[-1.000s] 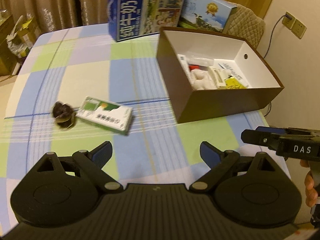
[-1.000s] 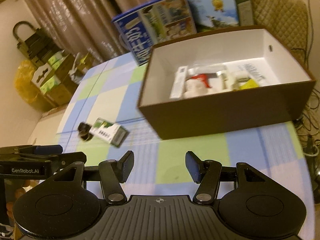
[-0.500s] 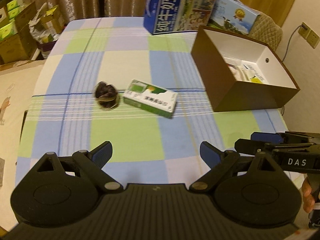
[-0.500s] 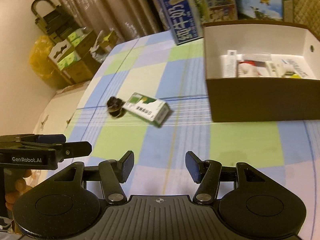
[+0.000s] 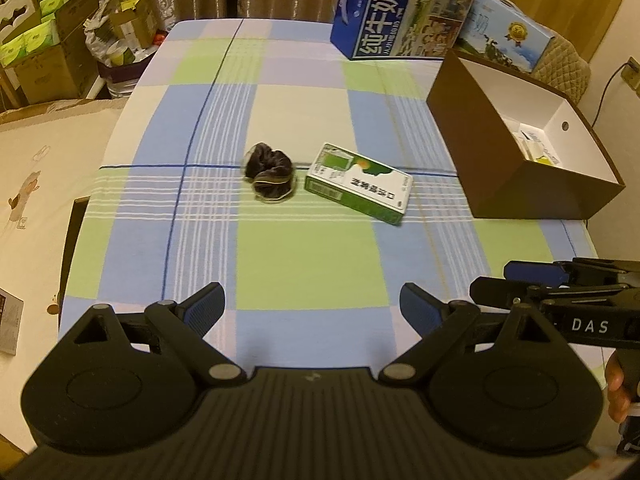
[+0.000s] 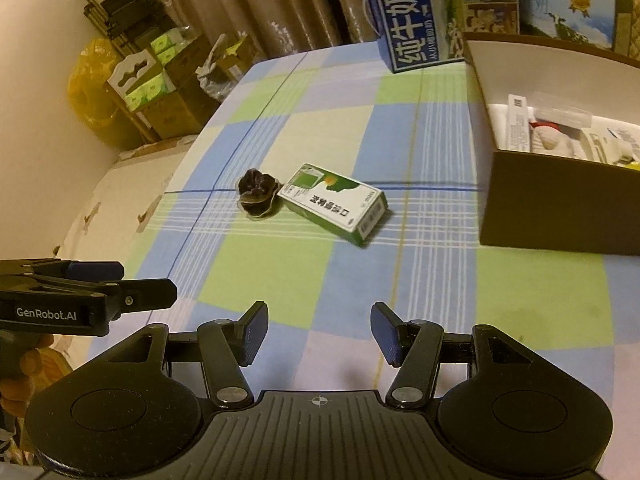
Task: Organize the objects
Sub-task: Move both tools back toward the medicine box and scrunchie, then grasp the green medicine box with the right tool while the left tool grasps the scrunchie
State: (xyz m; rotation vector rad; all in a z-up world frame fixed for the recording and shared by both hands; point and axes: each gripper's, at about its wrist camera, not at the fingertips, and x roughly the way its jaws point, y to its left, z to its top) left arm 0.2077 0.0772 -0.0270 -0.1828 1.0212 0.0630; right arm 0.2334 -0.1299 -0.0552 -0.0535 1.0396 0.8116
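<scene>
A green-and-white carton lies flat mid-table, and a dark scrunchie sits just left of it. To the right stands a brown storage box with a white inside, holding several small packets. My left gripper hovers open over the near edge of the table, well short of both items, with nothing between its fingers. My right gripper is also open and empty above the near edge. In the left wrist view the right gripper shows at the right edge.
A checked tablecloth covers the table. Two blue milk cartons stand at the far edge behind the brown box. Stacked cardboard boxes and bags fill the floor to the left. A wall socket is at right.
Both views have swung left and pulled back from the brown box, so the carton and scrunchie now sit centred. Both grippers stay open and empty.
</scene>
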